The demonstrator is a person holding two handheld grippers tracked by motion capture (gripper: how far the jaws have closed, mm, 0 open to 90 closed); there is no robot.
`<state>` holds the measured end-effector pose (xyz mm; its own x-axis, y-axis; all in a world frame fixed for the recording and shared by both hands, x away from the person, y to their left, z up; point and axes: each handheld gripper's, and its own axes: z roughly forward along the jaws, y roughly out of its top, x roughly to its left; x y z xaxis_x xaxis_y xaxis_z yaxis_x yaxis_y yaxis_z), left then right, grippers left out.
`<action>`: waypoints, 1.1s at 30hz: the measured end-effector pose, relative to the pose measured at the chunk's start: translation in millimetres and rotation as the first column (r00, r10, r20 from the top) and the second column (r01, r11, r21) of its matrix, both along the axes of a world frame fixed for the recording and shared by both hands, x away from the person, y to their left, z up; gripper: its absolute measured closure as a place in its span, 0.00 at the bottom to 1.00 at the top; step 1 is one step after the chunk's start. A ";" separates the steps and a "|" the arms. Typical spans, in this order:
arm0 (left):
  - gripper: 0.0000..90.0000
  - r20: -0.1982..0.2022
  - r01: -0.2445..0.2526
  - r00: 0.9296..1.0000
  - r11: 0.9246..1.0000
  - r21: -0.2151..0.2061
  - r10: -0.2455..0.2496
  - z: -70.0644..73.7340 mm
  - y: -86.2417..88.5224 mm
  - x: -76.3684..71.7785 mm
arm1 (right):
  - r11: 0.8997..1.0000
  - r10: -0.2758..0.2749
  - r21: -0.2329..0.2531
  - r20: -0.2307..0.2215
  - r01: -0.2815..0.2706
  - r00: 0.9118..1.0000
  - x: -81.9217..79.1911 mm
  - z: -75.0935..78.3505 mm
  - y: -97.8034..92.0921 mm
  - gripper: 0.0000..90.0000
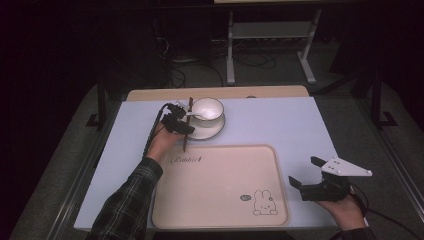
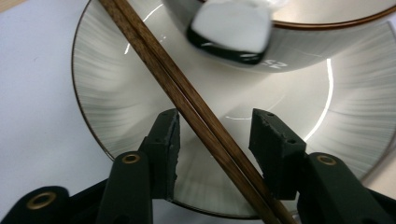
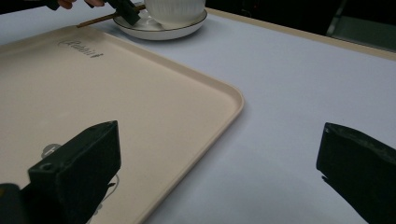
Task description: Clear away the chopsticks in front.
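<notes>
A pair of brown chopsticks (image 2: 187, 100) lies slantwise across the left part of a white ribbed plate (image 2: 116, 88). A white bowl (image 1: 208, 109) stands on that plate, with a white spoon (image 2: 231, 28) resting over its rim. My left gripper (image 2: 215, 126) is open, one jaw on each side of the chopsticks, with a gap at the right jaw. From above, the left gripper (image 1: 186, 125) sits at the plate's (image 1: 212, 132) left edge. My right gripper (image 1: 301, 170) stands wide open and holds nothing, just right of the beige tray (image 1: 220, 185).
The beige tray (image 3: 140, 107) with a rabbit drawing fills the table's near middle. In the right gripper view the bowl (image 3: 175, 9), plate (image 3: 159, 30) and chopsticks (image 3: 100, 19) lie far off. Bare white table spreads right of the bowl. A metal stand is on the floor behind.
</notes>
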<state>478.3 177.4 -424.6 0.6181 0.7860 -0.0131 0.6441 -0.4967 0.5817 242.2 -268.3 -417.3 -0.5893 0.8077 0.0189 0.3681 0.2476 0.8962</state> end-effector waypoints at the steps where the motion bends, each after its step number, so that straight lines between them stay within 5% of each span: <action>1: 0.63 0.009 -0.005 1.000 1.000 0.019 0.005 -0.5 0.3 1.7 | 1.000 0.000 0.001 0.001 0.000 1.000 -0.2 0.1 -0.2 0.00; 19: 0.83 0.056 -0.034 0.998 0.997 0.062 0.030 2.0 -2.8 22.1 | 1.000 -0.006 0.013 0.002 0.006 1.000 -2.6 0.3 -3.4 0.00; 33: 0.81 0.044 -0.036 0.998 0.998 0.046 0.034 2.5 4.2 25.8 | 1.000 -0.009 0.016 0.002 0.009 1.000 -3.8 0.3 -4.4 0.00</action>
<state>504.1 181.7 -422.0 0.5894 0.8063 0.0503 0.6361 -0.5016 0.5863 238.4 -272.7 -417.0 -0.5821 0.8125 0.0307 0.3683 0.2298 0.9009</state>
